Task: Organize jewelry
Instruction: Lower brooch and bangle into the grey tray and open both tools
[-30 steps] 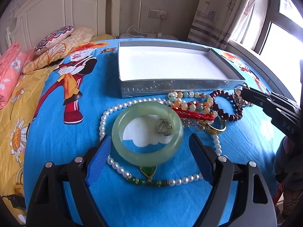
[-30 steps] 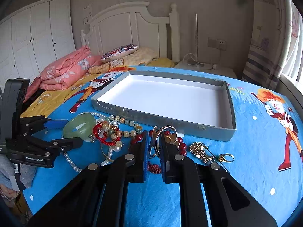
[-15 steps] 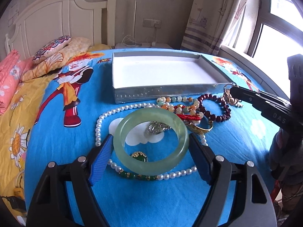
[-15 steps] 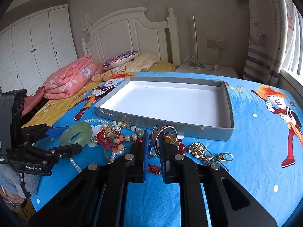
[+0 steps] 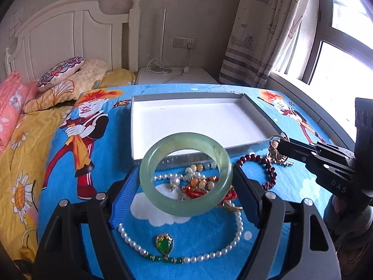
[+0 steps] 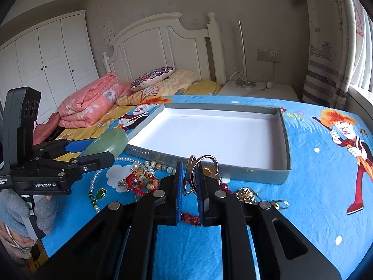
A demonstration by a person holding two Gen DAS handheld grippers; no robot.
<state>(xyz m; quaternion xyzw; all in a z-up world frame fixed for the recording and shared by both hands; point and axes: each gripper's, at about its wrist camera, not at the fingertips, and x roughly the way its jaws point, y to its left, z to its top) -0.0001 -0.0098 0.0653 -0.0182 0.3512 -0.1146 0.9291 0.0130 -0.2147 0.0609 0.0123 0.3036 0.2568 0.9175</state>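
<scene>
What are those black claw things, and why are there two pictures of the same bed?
Those claws are grabbers that a person holds, one in each hand. Each grabber has a little camera looking along its two fingers, so you get one picture from each hand.

In the left-hand picture, the left gripper squeezes a green bangle and holds it above the blue blanket. In the right-hand picture, the right gripper pinches a silver ring.

On the blanket lie a pearl necklace with a green pendant, a dark red bead bracelet, a heap of coloured beads and some gold pieces. Behind them waits an empty grey tray.
</scene>
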